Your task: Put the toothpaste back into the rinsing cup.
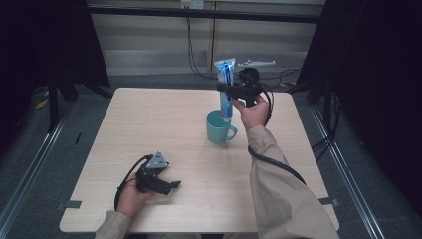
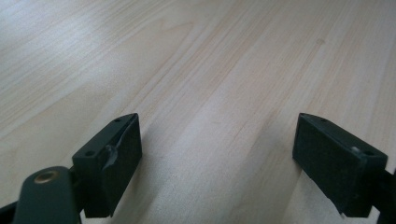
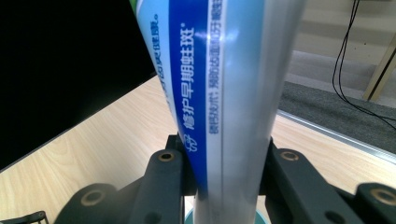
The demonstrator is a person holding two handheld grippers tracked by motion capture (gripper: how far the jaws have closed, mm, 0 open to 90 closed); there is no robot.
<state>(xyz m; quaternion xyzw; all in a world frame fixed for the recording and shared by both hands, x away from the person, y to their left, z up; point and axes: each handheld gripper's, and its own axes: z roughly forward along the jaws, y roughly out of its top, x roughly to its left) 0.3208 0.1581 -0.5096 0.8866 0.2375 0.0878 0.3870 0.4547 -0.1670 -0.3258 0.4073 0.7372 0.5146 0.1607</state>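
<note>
With the right tongs (image 1: 230,88) clamping the tube (image 1: 225,84) upright over the cup (image 1: 217,128) and the left tongs (image 1: 166,184) wide on the tabletop (image 1: 164,124), a slip could tip the cup.

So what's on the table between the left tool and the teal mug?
Nothing: in the high view, bare light wooden table separates the open left tool from the teal mug.

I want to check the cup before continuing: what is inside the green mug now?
The lower end of the toothpaste tube stands inside the green mug, held by the right gripper. The mug's bottom is hidden by its wall.
</note>
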